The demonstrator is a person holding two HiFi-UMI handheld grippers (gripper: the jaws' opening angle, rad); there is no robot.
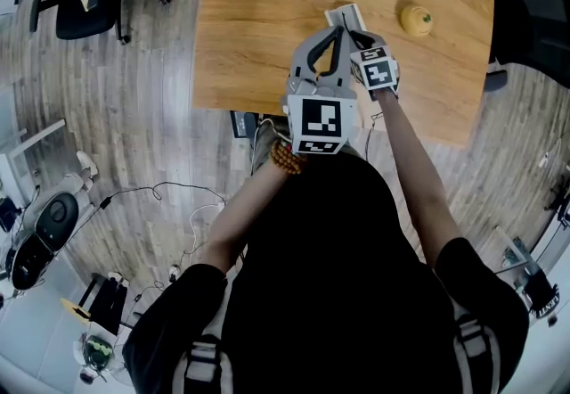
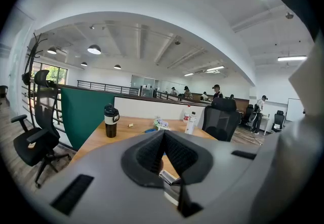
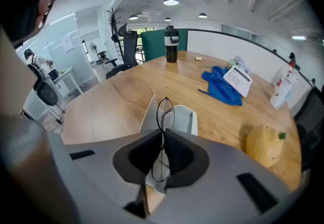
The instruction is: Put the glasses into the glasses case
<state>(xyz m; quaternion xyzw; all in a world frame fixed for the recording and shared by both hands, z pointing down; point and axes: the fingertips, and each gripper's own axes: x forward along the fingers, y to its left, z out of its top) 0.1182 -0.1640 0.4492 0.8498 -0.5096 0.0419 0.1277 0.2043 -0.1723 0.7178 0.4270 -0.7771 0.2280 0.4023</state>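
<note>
the glasses (image 3: 165,112) are pinched upright by the bridge in the right claw (image 3: 163,134) and held over the open white case (image 3: 185,119), which is laid on the wooden surface (image 3: 111,101). the left claw (image 2: 163,133) is seen pressed together at its tips, close beside the case
</note>
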